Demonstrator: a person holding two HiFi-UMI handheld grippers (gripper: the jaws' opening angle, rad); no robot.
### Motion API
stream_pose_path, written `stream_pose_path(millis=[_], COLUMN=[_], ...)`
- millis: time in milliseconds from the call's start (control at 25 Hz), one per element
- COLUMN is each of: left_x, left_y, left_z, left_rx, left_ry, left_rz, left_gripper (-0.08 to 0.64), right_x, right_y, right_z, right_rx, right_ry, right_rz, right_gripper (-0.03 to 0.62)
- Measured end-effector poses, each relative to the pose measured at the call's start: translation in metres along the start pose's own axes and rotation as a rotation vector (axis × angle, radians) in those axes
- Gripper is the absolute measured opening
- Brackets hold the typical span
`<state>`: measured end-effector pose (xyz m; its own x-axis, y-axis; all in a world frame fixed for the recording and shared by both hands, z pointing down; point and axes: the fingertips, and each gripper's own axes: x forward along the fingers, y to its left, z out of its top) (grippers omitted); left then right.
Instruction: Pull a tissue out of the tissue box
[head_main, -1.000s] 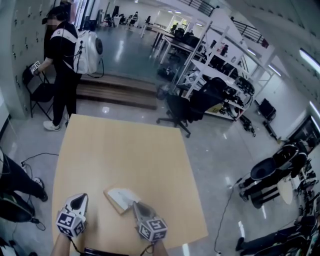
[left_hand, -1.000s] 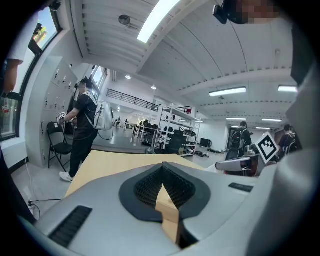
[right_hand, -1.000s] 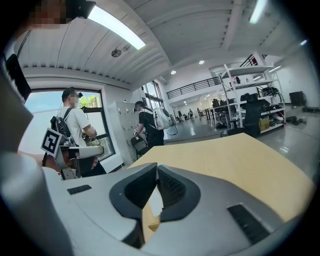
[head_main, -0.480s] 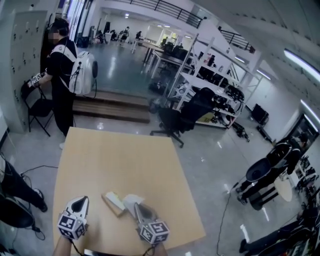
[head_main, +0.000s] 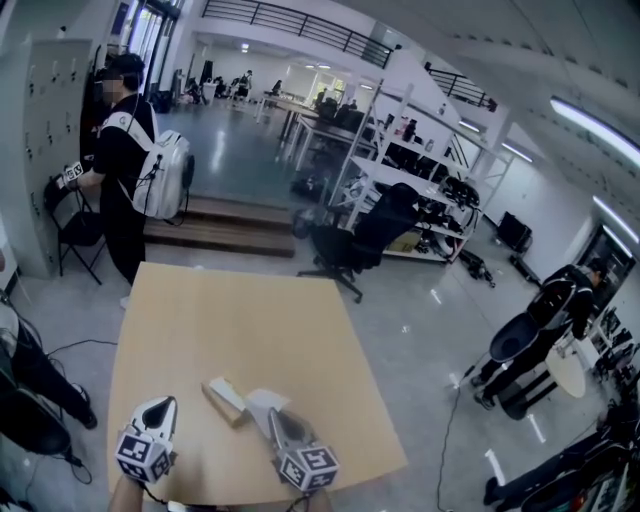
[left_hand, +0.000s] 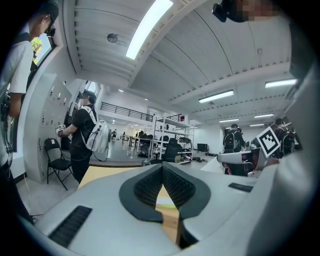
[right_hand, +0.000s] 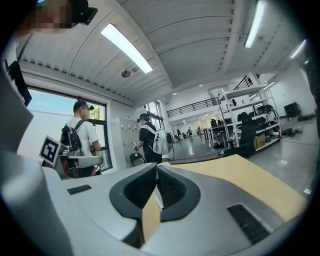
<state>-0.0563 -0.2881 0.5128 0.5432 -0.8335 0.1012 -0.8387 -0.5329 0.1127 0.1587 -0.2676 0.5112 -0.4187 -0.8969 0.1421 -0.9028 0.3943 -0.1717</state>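
Light wooden tabletop (head_main: 230, 320), rectangular, stands on a glossy grey floor (head_main: 420, 330). One tissue box (head_main: 225, 398) lies flat near the tabletop's near edge.

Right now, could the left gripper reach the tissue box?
Probably yes. The left gripper hovers close beside the tissue box, with only table between them. Its jaws are shut, though, so it could only push.

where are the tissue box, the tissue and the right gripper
tissue box (head_main: 226, 399), head view, its top
tissue (head_main: 258, 399), head view, the sheet's middle
right gripper (head_main: 272, 413), head view, its front tip
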Motion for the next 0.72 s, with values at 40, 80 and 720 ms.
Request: stream_pose_path(millis=[40, 80, 720], left_x=[-0.004, -0.007, -0.045], left_y=[-0.002, -0.004, -0.026], left_z=[-0.001, 0.0, 0.002], left_rx=[0.001, 0.002, 0.008], left_ry=[0.0, -0.001, -0.012], left_rz=[0.0, -0.002, 0.007], left_gripper=[0.008, 0.008, 0.008], right_x=[-0.004, -0.009, -0.05], right_y=[0.001, 0.003, 0.023], right_z=[0.001, 0.001, 0.004], right_rx=[-0.006, -0.011, -0.015], right_ry=[-0.003, -0.007, -0.043], right_rz=[-0.002, -0.004, 0.007], right_gripper=[0.002, 0.002, 0.002])
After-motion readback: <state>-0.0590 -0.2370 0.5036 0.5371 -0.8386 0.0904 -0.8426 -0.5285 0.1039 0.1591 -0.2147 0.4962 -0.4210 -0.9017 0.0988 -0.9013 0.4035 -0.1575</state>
